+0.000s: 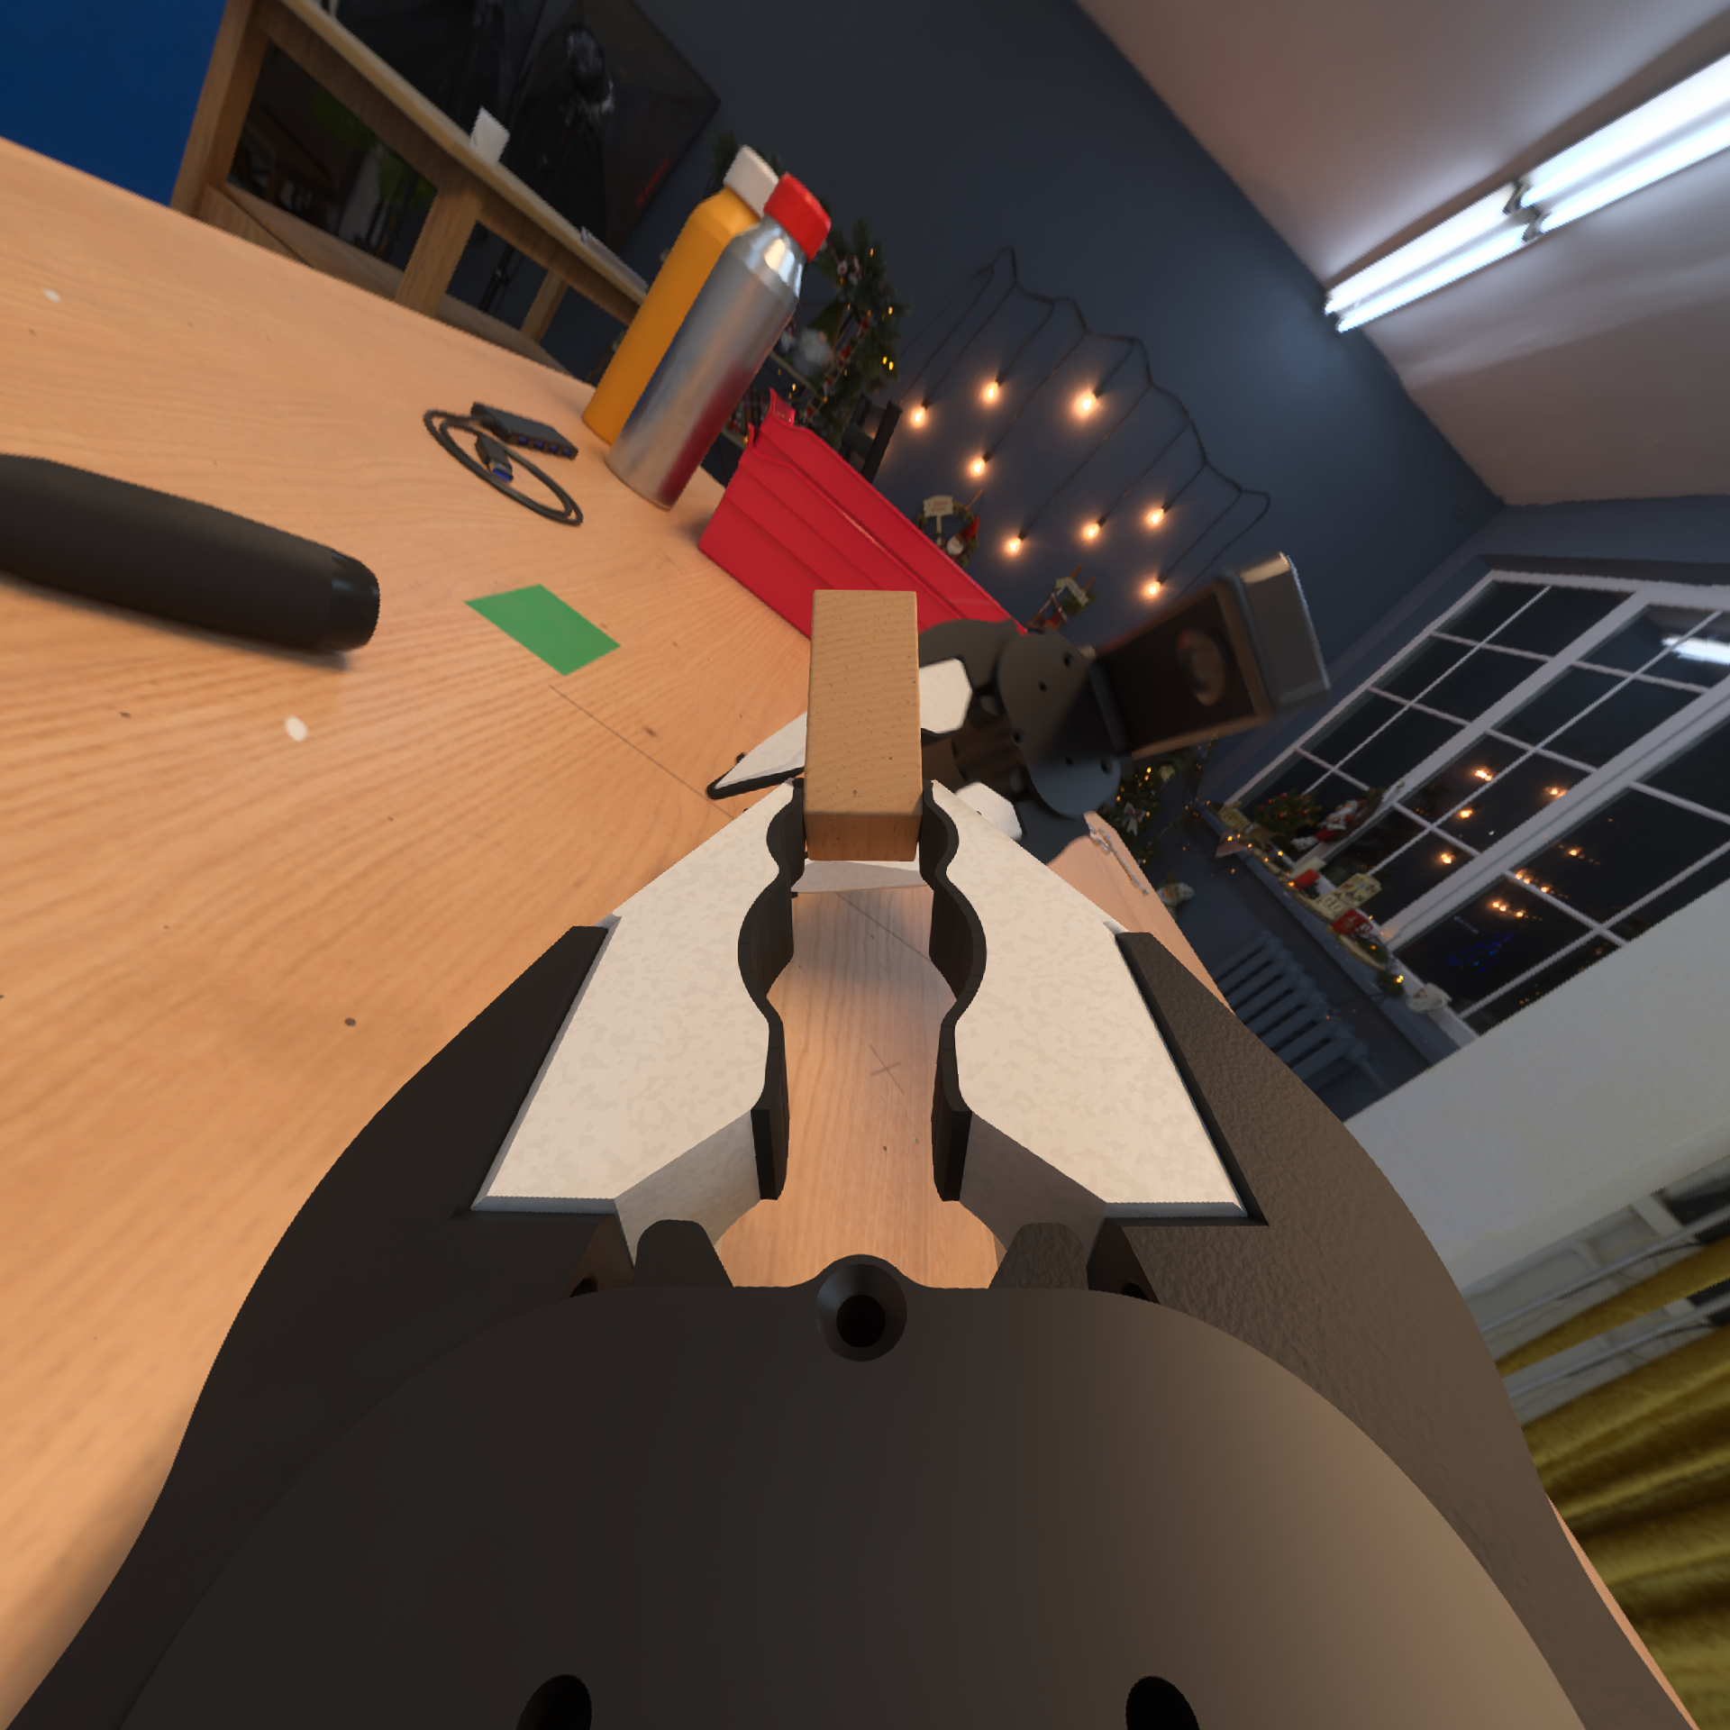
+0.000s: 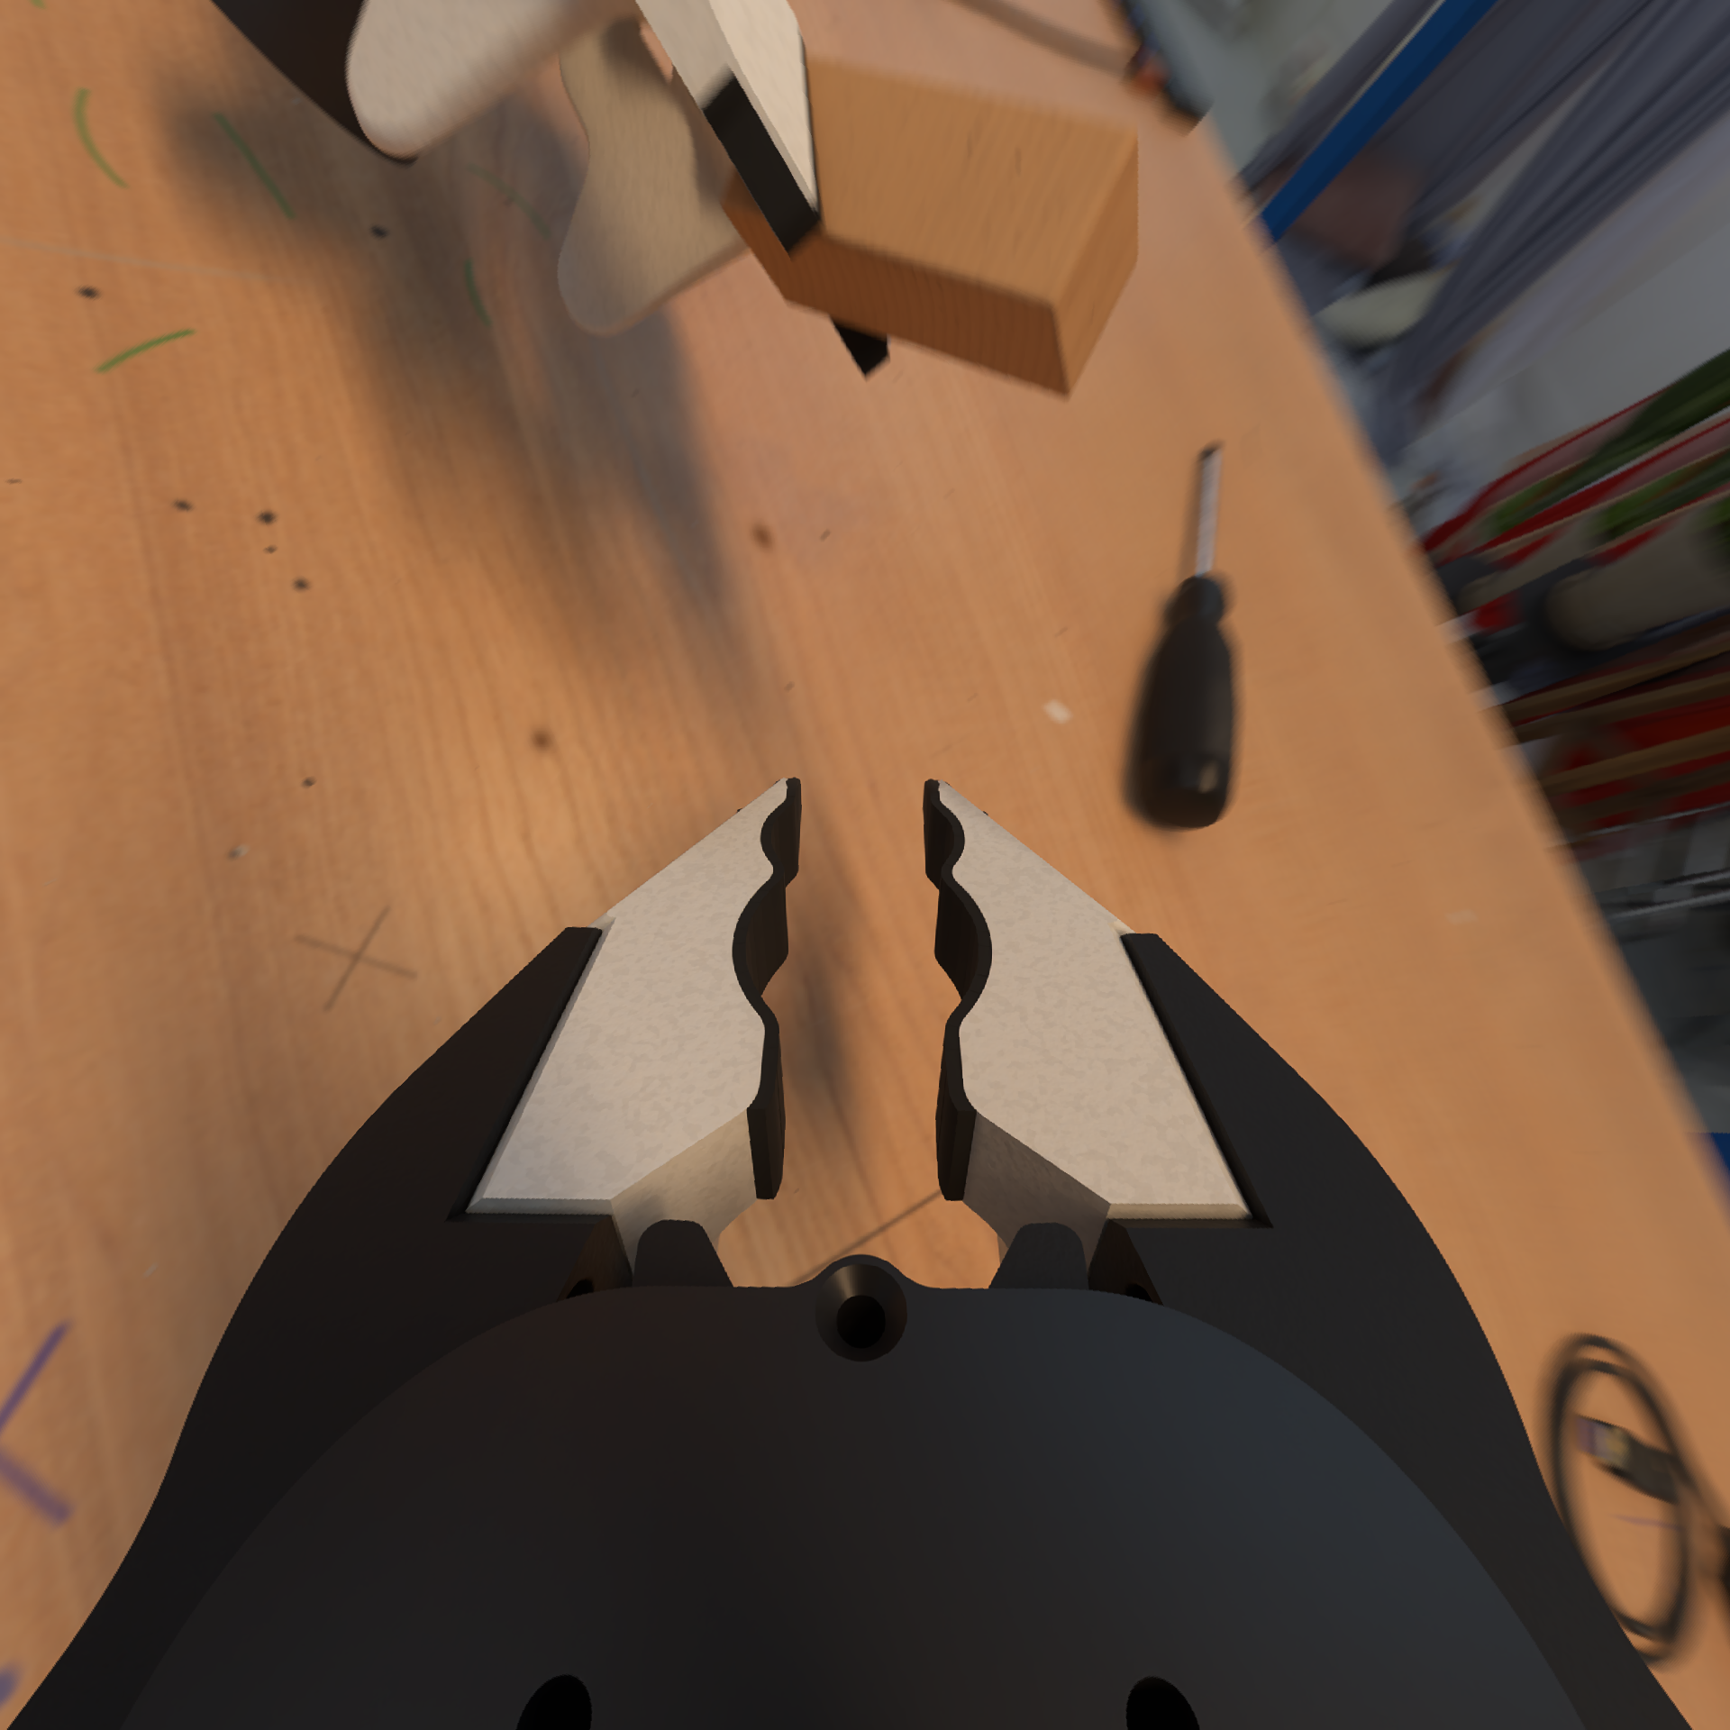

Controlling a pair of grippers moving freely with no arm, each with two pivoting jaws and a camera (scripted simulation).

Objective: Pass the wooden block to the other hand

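Observation:
My left gripper (image 1: 861,805) is shut on the near end of a pale wooden block (image 1: 861,721), which sticks out forward from its fingertips above the table. Just beyond the block the right gripper's dark body (image 1: 1077,711) faces it. In the right wrist view my right gripper (image 2: 861,796) is open and empty above the table. The block (image 2: 974,215) hangs ahead of it near the top of the frame, clamped between the other gripper's white fingers (image 2: 749,84). There is a gap between my right fingertips and the block.
On the wooden table (image 1: 281,843) lie a black cylinder (image 1: 187,552), a green card (image 1: 543,627), a coiled cable with a hub (image 1: 510,459), an orange bottle (image 1: 674,300), a silver bottle (image 1: 721,346) and a red bin (image 1: 824,534). A black-handled screwdriver (image 2: 1184,693) lies near the table edge.

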